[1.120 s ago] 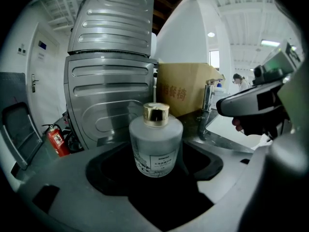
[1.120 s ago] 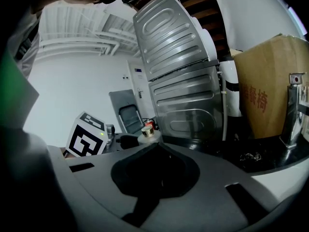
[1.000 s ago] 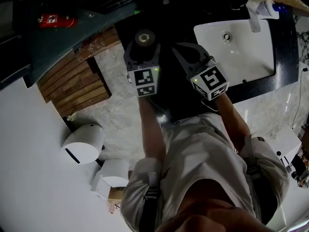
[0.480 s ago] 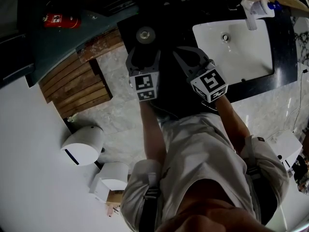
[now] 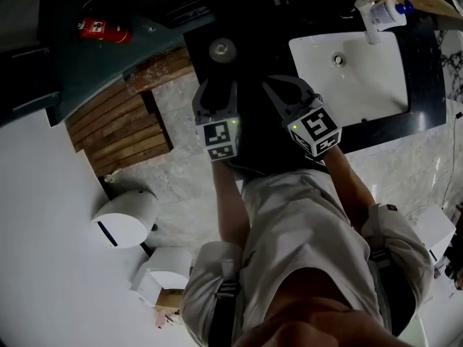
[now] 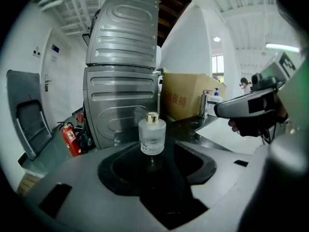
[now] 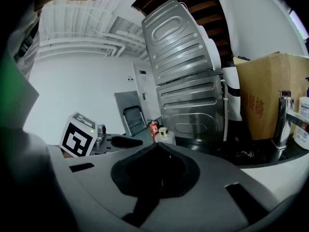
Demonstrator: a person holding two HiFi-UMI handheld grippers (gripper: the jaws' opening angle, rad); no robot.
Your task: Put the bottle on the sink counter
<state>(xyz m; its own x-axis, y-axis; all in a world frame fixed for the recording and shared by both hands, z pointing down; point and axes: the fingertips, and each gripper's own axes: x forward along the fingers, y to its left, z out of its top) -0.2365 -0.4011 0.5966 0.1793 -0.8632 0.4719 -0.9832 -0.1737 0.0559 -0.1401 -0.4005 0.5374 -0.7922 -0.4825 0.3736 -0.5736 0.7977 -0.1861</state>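
Bottle: the bottle [image 6: 152, 135] stands upright on the black counter [image 5: 253, 45], towards its left end and well apart from the white sink [image 5: 376, 85]. It looks like frosted glass with a gold cap. By the look of it, the task is as good as done.
Left tool: the left gripper [image 5: 217, 87] has released. Its jaws are apart and have just been closing, with nothing between them. The bottle stands just beyond their tips, clear of both pads.
Right tool: the right gripper [image 7: 155, 146] is clenched on nothing, its jaw tips meeting in a point. It hangs beside the left one over the counter.
Risk, knock: the left jaws point straight at the bottle from close by. A small push forward or a sideways swing would likely tip it, and glass on a hard counter may crack or roll.
Risk, edge: the bottle is nearer the counter's left end than the sink, so if knocked that way it could go off onto the floor.
Risk, second tool: the right gripper is close to the left, so a careless move could bump one into the other.
Writing, box: the cardboard box [image 6: 186, 100] carries red printed characters, too blurred to read with certainty.
Writing, bottle: it has a small pale label, with print too small to read.
Writing, extinguisher: the red fire extinguisher [image 6: 69, 138] has a label that is not legible.
Writing, tools: each gripper's cube bears black-and-white square markers and no words.
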